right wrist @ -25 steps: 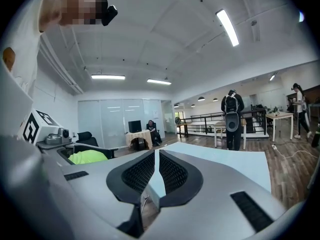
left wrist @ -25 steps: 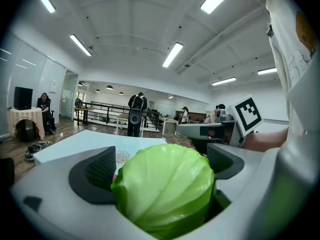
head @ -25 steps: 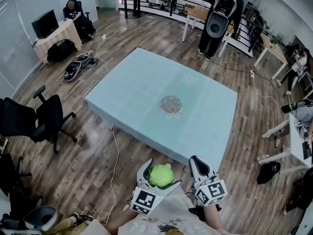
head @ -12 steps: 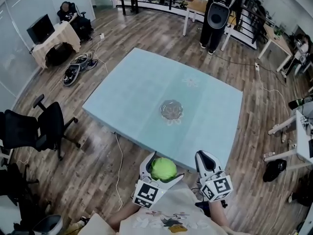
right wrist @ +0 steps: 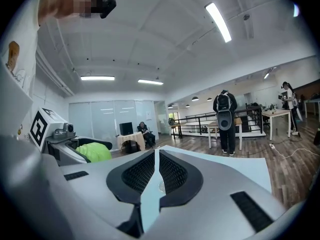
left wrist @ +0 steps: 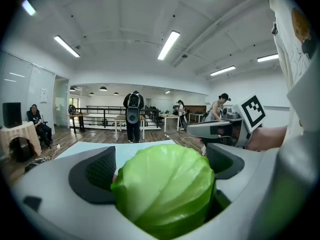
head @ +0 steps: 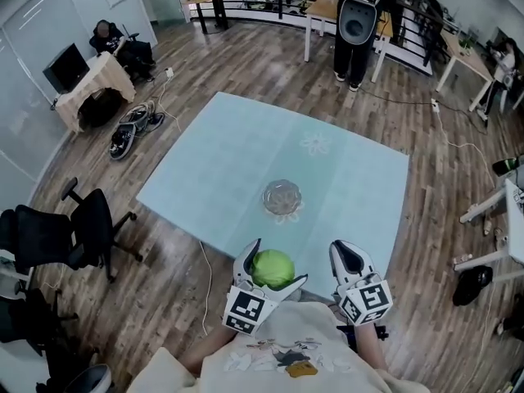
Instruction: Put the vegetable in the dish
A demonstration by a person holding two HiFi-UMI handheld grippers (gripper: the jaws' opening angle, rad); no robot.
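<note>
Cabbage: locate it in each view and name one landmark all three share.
Head view: cabbage bottom centre, in the left gripper.
Left gripper view: cabbage lower centre, clamped between the jaws.
Right gripper view: cabbage far left, mid-height.
Shared landmark: standing person with backpack.

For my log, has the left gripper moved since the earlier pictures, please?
Yes: the left gripper, holding the cabbage, moved forward to the table's edge, nearer the dish.

Waxy veg (left wrist: 165, 189), glassy dish (head: 282, 196), wood floor (head: 155, 293)
</note>
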